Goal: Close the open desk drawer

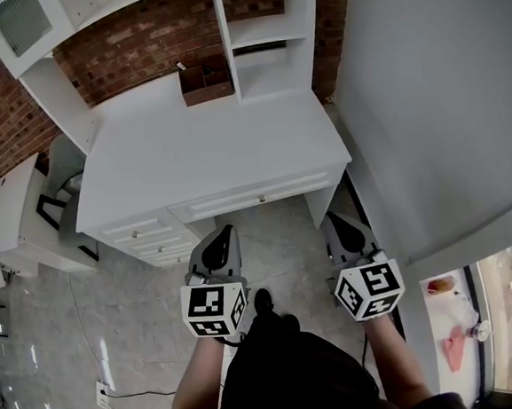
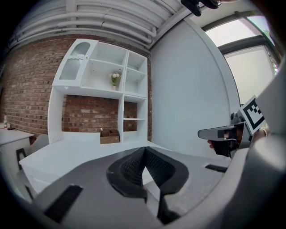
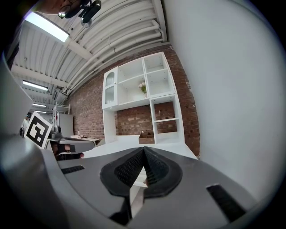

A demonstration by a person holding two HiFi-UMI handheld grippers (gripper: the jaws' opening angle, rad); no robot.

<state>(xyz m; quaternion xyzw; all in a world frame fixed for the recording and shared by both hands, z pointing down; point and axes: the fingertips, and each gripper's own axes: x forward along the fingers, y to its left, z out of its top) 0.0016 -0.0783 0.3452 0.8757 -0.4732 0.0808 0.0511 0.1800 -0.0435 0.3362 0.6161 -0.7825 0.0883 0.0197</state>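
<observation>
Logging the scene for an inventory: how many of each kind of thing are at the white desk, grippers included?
Grey two-jaw grippers: 2, left gripper and right gripper
White desk: 1
White shelf unit on the desk: 1
Brown wooden box: 1
Total: 5

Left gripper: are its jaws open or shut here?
Shut. In the left gripper view, the left gripper's two pads meet at the tips with nothing between them. It hangs short of the desk.

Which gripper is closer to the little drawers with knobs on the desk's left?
Left. The left gripper is just right of the little drawers, apart from them; the right gripper is farther right, by the desk's far end.
</observation>
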